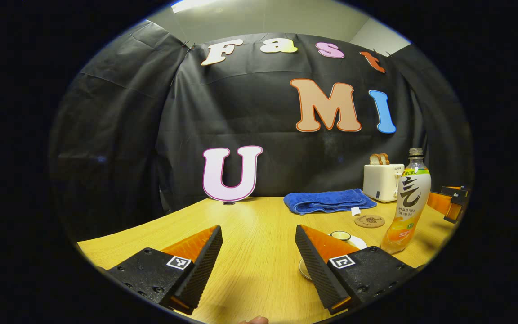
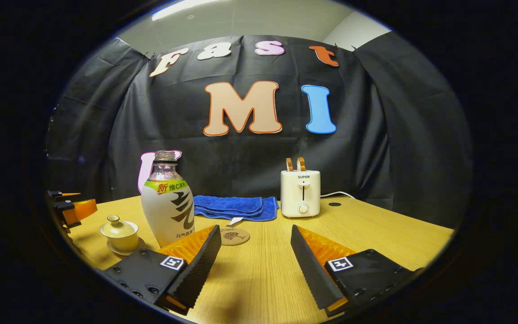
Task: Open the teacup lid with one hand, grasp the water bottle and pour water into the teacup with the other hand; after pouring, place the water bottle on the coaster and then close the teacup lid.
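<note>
A cream teacup (image 2: 119,233) with its lid on sits on a saucer at the left of the right gripper view. In the left gripper view the teacup (image 1: 341,236) is partly hidden behind my right-hand finger. The water bottle (image 1: 407,201) stands upright without a cap, right of the cup; the same bottle (image 2: 167,200) rises just behind my right gripper's left finger. A round wooden coaster (image 2: 234,236) lies flat on the table; this coaster (image 1: 369,221) is left of the bottle. My left gripper (image 1: 259,261) is open and holds nothing. My right gripper (image 2: 255,261) is open too, with nothing between its fingers.
A folded blue towel (image 2: 234,206) lies at the back of the wooden table (image 2: 376,234). A white toaster (image 2: 301,192) with two bread slices stands beside it. The other gripper (image 2: 68,208) shows at the far left, and the other gripper (image 1: 450,202) at the far right.
</note>
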The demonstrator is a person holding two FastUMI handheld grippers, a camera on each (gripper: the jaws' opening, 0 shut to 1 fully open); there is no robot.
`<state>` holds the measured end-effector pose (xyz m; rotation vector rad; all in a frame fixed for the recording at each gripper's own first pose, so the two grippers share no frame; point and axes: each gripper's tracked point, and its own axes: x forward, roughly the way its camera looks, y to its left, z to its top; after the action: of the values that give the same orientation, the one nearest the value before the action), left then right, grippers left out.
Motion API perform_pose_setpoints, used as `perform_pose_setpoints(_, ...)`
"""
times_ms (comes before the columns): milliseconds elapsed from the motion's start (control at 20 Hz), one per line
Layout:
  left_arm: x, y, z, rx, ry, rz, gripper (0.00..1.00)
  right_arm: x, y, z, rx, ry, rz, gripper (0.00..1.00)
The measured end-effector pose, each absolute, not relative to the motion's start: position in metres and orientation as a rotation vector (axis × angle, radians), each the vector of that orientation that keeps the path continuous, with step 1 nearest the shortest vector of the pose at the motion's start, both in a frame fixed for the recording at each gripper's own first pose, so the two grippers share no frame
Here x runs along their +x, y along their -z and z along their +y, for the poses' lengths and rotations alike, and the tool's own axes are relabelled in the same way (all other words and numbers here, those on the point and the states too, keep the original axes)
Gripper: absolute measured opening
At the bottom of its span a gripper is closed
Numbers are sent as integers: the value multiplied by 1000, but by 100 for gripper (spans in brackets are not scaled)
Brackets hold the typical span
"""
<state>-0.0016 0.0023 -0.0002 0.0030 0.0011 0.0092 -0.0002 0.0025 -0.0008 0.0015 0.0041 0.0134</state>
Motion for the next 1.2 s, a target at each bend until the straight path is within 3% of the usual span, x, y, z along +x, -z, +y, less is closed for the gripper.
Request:
perform_pose_setpoints(450, 3, 1, -8, 1, 35, 5, 95, -2, 0, 3, 2, -14, 2, 99)
perform_pose_setpoints(550, 2, 4, -19, -4, 70, 17, 95, -1, 1, 3, 2, -14, 3, 95)
perform_pose_setpoints(650, 2, 4, -29, -5, 106, 27, 95, -1, 1, 3, 2, -14, 3, 100)
perform_pose_setpoints(750, 3, -3, -38, 2, 133, 17, 95, -1, 1, 3, 2, -14, 4, 94)
perform_pose_setpoints(850, 4, -8, -46, 16, 162, 10, 95, -2, 1, 3, 2, -14, 3, 100)
perform_pose_setpoints(1050, 6, -1, -67, 30, 231, 49, 95, -2, 0, 3, 2, -14, 3, 100)
perform_pose_setpoints(1200, 6, 4, -80, 26, 275, 80, 95, -2, 0, 4, 2, -17, 3, 95)
